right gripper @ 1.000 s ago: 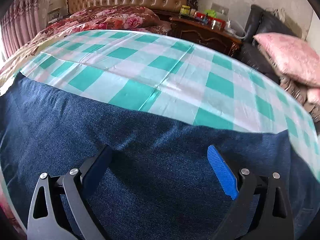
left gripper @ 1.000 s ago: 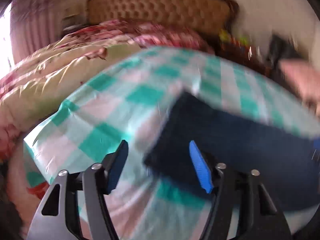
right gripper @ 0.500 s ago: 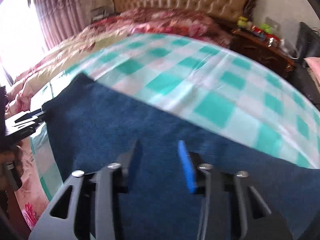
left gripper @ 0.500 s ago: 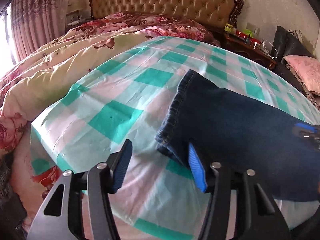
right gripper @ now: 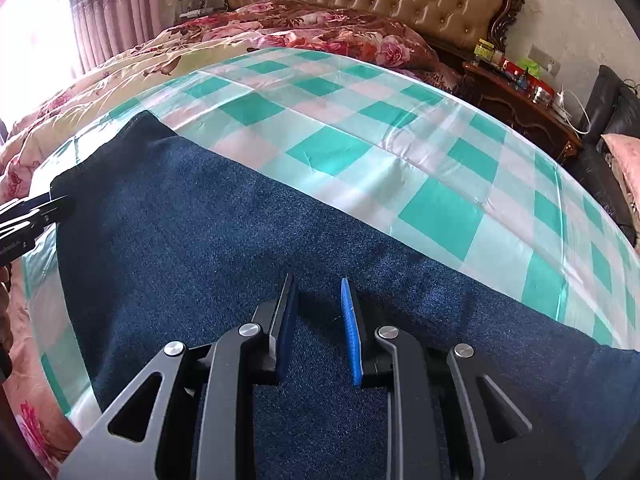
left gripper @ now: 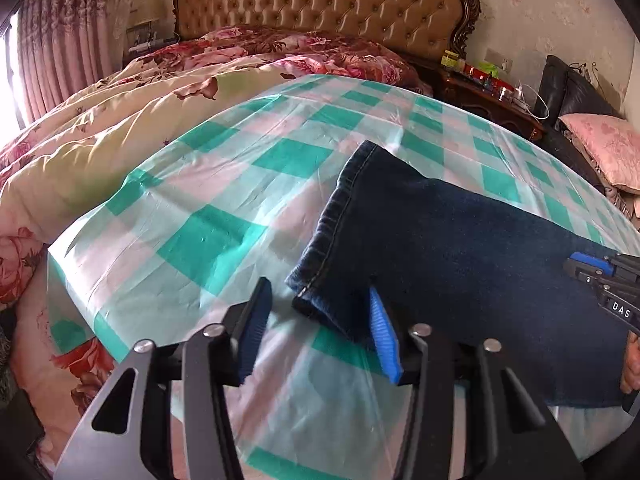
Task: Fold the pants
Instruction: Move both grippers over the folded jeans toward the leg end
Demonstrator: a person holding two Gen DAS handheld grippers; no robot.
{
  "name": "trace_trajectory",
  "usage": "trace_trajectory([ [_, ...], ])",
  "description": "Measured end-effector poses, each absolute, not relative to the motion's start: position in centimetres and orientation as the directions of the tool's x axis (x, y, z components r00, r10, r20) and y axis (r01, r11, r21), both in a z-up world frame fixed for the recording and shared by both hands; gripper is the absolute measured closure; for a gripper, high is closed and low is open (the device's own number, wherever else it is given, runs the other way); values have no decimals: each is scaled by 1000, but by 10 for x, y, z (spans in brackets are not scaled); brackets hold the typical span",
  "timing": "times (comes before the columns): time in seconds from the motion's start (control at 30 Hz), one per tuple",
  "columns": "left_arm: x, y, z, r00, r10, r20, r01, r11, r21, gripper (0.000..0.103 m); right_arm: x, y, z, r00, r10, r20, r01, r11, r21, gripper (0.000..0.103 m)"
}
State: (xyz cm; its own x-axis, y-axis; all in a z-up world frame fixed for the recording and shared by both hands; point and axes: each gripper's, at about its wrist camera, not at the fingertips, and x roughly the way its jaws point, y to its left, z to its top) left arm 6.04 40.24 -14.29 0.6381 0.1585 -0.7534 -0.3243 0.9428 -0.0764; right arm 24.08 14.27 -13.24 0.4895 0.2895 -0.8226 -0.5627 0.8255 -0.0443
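Dark blue denim pants (left gripper: 460, 248) lie flat on a green-and-white checked sheet (left gripper: 224, 208), leg hem toward the left. My left gripper (left gripper: 316, 320) is open at the hem's near corner; the corner lies between the fingers, the right pad against the cloth. My right gripper (right gripper: 316, 312) hovers over the middle of the pants (right gripper: 240, 248), jaws narrowed with a gap and nothing between them. The right gripper also shows at the right edge of the left wrist view (left gripper: 600, 280), and the left gripper at the left edge of the right wrist view (right gripper: 28, 216).
A floral quilt (left gripper: 100, 132) is bunched at the left and back of the bed below a tufted headboard (left gripper: 320, 0). A cluttered nightstand (right gripper: 520, 92), a black chair and a pink pillow (left gripper: 604, 148) stand at the right. The sheet's edge drops off at the near left.
The left gripper has settled at the hem corner, the blur gone. The right gripper's jaws have narrowed from wide open, and it has swung left over the pants.
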Motion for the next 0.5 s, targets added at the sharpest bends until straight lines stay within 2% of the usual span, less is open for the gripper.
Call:
trace_trajectory([
  [0.13,64,399,-142,633,135,-762,-288,955,-69,77,241,142,-132,494,292,-819,-559,828,-41,83],
  [0.47,63,398,-144,635,142,-759,-298,952,-71,77,239,142,-132,491,295,-820,-561,827,-39,82],
  [0.5,63,398,-144,634,143,-760,-299,952,-71,77,239,141,-131,488,292,-823,-559,828,-38,78],
])
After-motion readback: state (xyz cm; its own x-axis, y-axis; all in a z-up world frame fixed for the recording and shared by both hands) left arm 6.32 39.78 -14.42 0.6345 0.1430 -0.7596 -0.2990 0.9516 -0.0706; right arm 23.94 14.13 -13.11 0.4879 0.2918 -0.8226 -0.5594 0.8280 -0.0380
